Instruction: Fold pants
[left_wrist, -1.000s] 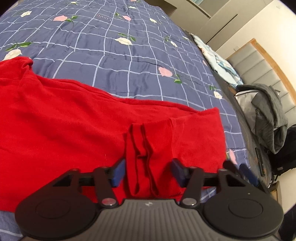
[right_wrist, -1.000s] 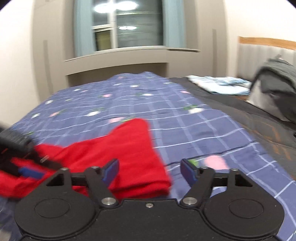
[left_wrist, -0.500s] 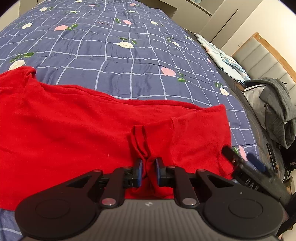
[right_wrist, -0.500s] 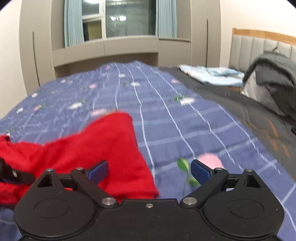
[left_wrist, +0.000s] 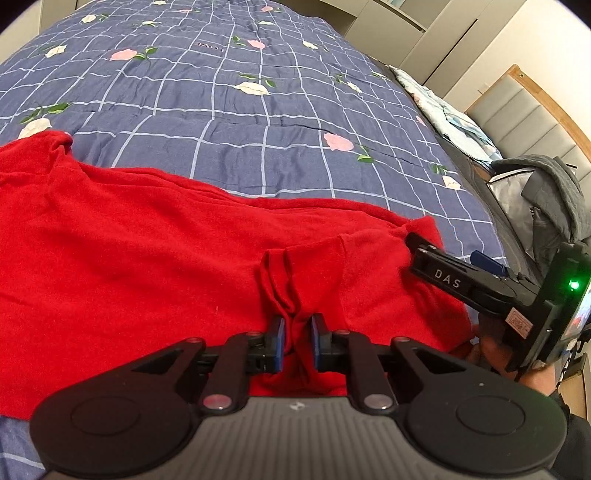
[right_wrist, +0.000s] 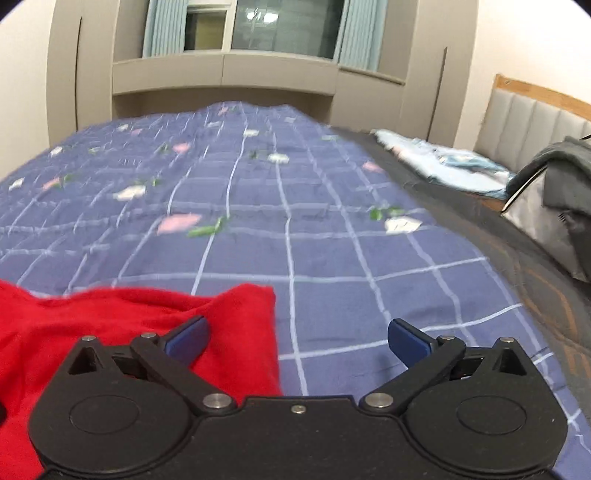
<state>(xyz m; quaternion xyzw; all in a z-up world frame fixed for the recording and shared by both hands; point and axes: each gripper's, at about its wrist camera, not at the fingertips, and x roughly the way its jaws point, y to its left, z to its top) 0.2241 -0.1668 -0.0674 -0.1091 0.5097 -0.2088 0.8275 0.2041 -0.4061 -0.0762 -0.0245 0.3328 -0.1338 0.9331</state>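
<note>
Left wrist view: we had the left hand-held gripper (left_wrist: 297, 341) clenched on the red pants (left_wrist: 147, 266).
Right hand-held gripper (right_wrist: 297, 338): released, jaws just widened, empty.
Progress: we judged folding barely begun.

Only a couple of readable bits here. The right gripper (left_wrist: 448, 258) has "DAS" in white letters along its black finger, just right of the red pants (left_wrist: 147, 258). The blue checked quilt (left_wrist: 258, 147) has "LOVE" stitched on it, upside down, far beyond the pants. A small sticker near "DAS" is too tiny to read.
</note>
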